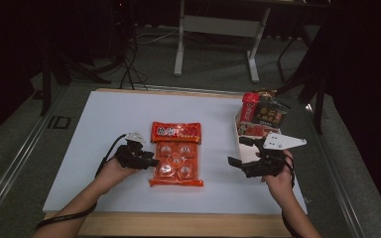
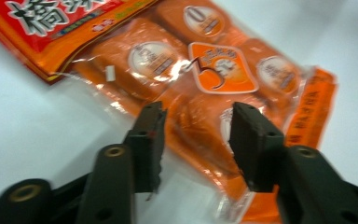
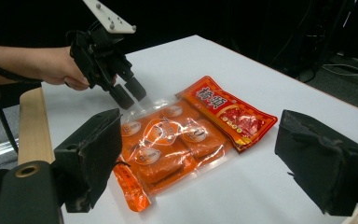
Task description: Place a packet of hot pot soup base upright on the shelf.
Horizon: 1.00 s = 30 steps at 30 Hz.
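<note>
1. Hovering at the left edge of the orange snack pack (image 1: 176, 164): left gripper (image 1: 151, 162), jaws parted a moderate gap, nothing between them. Left gripper view has both jaws over the clear wrapper, tips close above the film; contact not confirmable.
2. Right gripper (image 1: 239, 151) held off to the pack's right, jaws spread wide, empty. Right gripper view looks across the pack toward the left gripper (image 3: 128, 92) at the far edge.
3. Orange snack pack (image 3: 165, 142): flat on the white table (image 1: 104, 129), roughly centre, long axis front to back. Clear film, several orange wrapped pieces inside, one orange label sticker in the middle (image 2: 219, 70).
4. Red packet (image 1: 176, 132) lies flat at the pack's far end, touching or slightly overlapping it; cannot tell which lies on top.
5. Further out: box of snack bags (image 1: 260, 119) at the table's far right corner, well apart from the pack, behind the right gripper.
6. Progress, as judged: early. Approach on the left side looks done; grasp not yet made, pack not lifted or shifted off the table. Right side uncommitted.
7. Left to do, likely: close left jaws on the wrapper edge, bring right in for support or a second pinch, then lift. Film looks slippery and loose, so a shallow pinch could slide off.
</note>
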Each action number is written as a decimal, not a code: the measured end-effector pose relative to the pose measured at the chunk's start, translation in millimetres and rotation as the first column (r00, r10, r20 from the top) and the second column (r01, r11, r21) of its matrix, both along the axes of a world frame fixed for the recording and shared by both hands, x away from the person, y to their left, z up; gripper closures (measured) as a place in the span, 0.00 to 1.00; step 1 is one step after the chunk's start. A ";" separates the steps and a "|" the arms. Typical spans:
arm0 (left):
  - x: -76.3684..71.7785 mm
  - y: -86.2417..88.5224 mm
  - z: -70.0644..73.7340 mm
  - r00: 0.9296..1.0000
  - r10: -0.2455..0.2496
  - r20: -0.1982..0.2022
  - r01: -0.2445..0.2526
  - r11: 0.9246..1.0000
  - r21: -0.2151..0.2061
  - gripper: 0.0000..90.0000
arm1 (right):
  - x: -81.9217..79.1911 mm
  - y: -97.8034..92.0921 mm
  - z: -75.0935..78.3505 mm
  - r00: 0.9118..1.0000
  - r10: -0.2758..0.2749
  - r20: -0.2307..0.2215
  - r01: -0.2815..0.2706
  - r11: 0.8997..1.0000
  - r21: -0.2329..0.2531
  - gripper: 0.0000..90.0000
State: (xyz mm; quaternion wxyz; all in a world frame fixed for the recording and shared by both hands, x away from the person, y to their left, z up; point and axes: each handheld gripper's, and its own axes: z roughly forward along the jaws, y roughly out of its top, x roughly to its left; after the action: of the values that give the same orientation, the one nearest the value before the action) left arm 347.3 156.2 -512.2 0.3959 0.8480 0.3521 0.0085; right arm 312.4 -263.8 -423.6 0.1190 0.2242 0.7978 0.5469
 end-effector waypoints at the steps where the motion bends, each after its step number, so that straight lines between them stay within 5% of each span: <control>1: 1.8 0.6 2.0 1.000 0.003 0.003 -0.003 1.000 -0.003 0.57 | -0.1 -0.1 -0.1 1.000 -0.001 0.000 0.001 1.000 -0.001 0.16; 4: 6.5 1.5 4.9 1.000 0.018 -0.002 -0.018 1.000 -0.022 0.48 | -0.2 -0.4 -0.3 1.000 -0.003 0.001 0.003 1.000 -0.002 0.16; 18: 34.4 10.8 10.6 0.995 0.093 0.028 -0.092 0.995 -0.037 0.38 | -1.3 0.2 -0.6 1.000 0.000 0.006 0.000 1.000 0.002 0.16; 30: 60.0 20.9 -2.1 0.986 0.167 0.013 -0.167 0.986 -0.026 0.37 | -3.9 -4.2 1.4 0.995 -0.016 0.098 0.013 0.999 0.037 0.16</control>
State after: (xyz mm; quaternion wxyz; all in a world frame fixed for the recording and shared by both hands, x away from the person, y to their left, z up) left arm 407.3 177.1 -514.3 0.4070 0.8105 0.4190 0.0439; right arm 308.5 -268.0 -422.2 0.1579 0.2049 0.7793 0.5707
